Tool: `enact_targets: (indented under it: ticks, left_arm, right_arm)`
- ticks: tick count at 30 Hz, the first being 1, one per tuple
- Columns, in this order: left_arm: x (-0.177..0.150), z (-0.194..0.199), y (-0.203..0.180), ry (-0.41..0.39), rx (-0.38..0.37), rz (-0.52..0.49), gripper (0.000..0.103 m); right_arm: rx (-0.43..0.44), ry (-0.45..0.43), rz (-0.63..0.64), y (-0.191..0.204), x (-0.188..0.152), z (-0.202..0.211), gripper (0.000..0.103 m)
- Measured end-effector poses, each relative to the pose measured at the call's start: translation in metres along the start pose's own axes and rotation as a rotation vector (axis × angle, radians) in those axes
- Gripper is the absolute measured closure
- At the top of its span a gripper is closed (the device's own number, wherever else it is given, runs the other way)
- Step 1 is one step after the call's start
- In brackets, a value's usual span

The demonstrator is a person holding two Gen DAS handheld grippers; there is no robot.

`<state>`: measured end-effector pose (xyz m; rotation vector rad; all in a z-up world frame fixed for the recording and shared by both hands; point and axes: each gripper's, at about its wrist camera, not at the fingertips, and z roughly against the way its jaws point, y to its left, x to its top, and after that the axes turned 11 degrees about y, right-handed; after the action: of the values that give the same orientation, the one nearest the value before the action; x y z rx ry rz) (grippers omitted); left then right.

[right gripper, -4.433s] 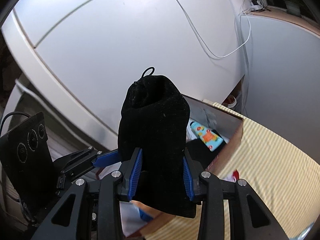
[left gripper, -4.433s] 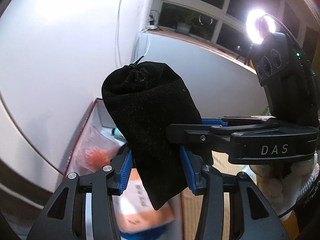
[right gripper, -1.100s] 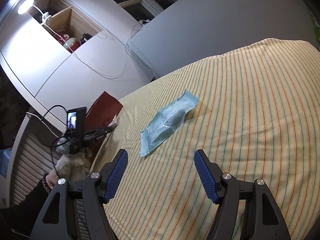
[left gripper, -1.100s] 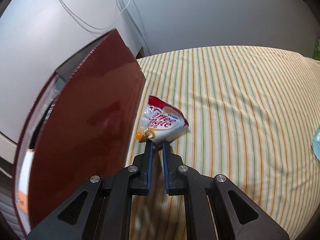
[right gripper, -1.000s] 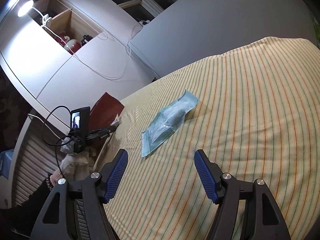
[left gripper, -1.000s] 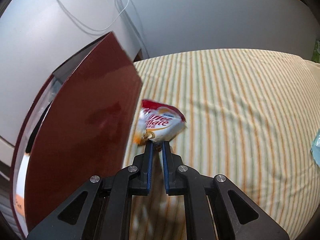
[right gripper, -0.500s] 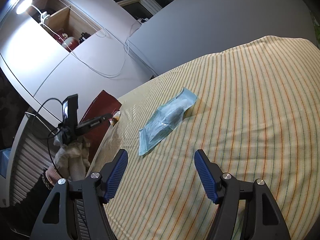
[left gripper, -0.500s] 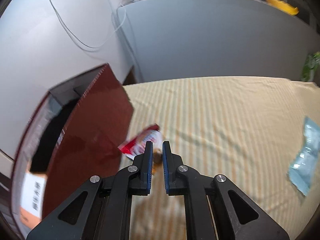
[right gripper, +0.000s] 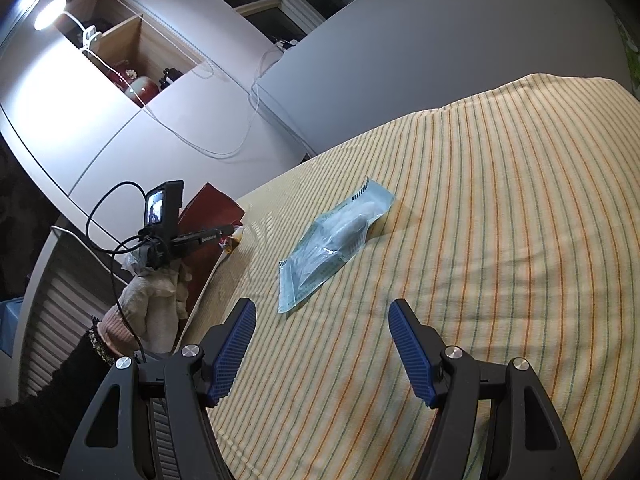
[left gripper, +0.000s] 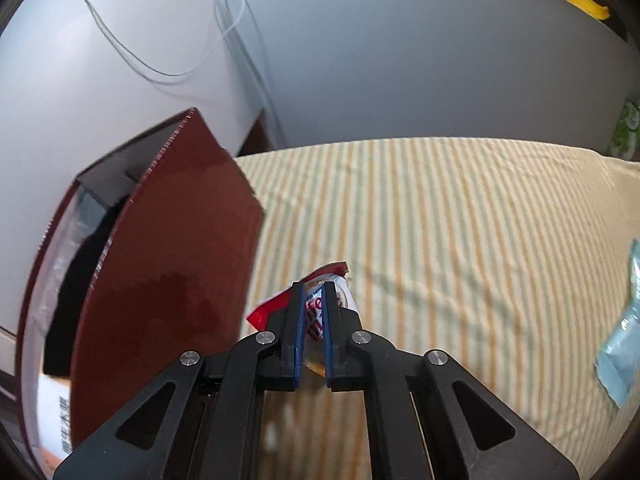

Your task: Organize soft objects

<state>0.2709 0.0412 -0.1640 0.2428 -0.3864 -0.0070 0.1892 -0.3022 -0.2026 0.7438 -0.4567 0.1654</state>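
My left gripper [left gripper: 313,286] is shut on a small red-and-white creamer sachet [left gripper: 272,308], held just above the striped cloth beside the dark red box [left gripper: 168,260]. The right wrist view shows the same gripper [right gripper: 229,237] with the sachet [right gripper: 235,241] at its tip, next to the box [right gripper: 208,208]. A pale blue sealed packet [right gripper: 340,240] lies flat on the cloth, ahead of my right gripper [right gripper: 320,332]. That gripper hangs open with nothing between its blue pads. The packet [left gripper: 622,344] also shows at the right edge of the left wrist view.
The box is open at the top, with something dark and a white printed pack inside. The yellow striped cloth [right gripper: 500,220] covers a wide surface. A person's gloved hand [right gripper: 156,292] and dark sleeve hold the left gripper. Grey walls, hanging cables and a shelf stand behind.
My left gripper has lifted the sachet off the cloth and drawn it back, so the sachet now sits low between the fingers. The right gripper and blue packet have stayed put.
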Motion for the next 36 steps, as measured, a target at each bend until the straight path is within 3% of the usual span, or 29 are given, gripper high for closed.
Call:
enact_targets:
  ticks: [2,12,14,18,20,22,28,31,36]
  left_arm:
    - [-0.002,0.004,-0.010,-0.010,-0.007,-0.027,0.099]
    - [-0.035,0.024,-0.051,-0.013,-0.194,-0.130,0.096]
    - [-0.043,0.031,-0.052,-0.044,-0.178,-0.125,0.094]
    - [-0.055,0.040,-0.028,-0.077,-0.226,-0.038,0.094]
    - [-0.057,0.043,-0.014,-0.095,-0.224,-0.009,0.086]
    - [-0.056,0.044,0.000,-0.108,-0.231,0.036,0.066]
    - [-0.055,0.041,0.005,-0.094,-0.250,0.033,0.063]
    - [-0.055,0.041,0.004,-0.097,-0.276,0.053,0.048]
    - [-0.047,0.036,0.009,-0.104,-0.276,0.060,0.046]
  right_arm:
    - [0.003,-0.003,-0.005,-0.001,0.000,0.001,0.038]
    - [-0.025,0.011,-0.009,0.001,0.003,-0.002,0.038]
    - [-0.041,0.018,-0.012,0.002,0.003,-0.004,0.038]
    - [-0.077,0.031,-0.001,0.007,0.004,-0.010,0.038]
    - [-0.099,0.035,0.009,0.011,0.005,-0.012,0.038]
    - [-0.121,0.044,0.013,0.016,0.005,-0.013,0.038]
    - [-0.147,0.110,-0.025,0.028,0.013,-0.019,0.038]
    - [-0.185,0.139,-0.034,0.035,0.021,-0.024,0.038]
    - [-0.236,0.215,-0.083,0.040,0.042,-0.043,0.038]
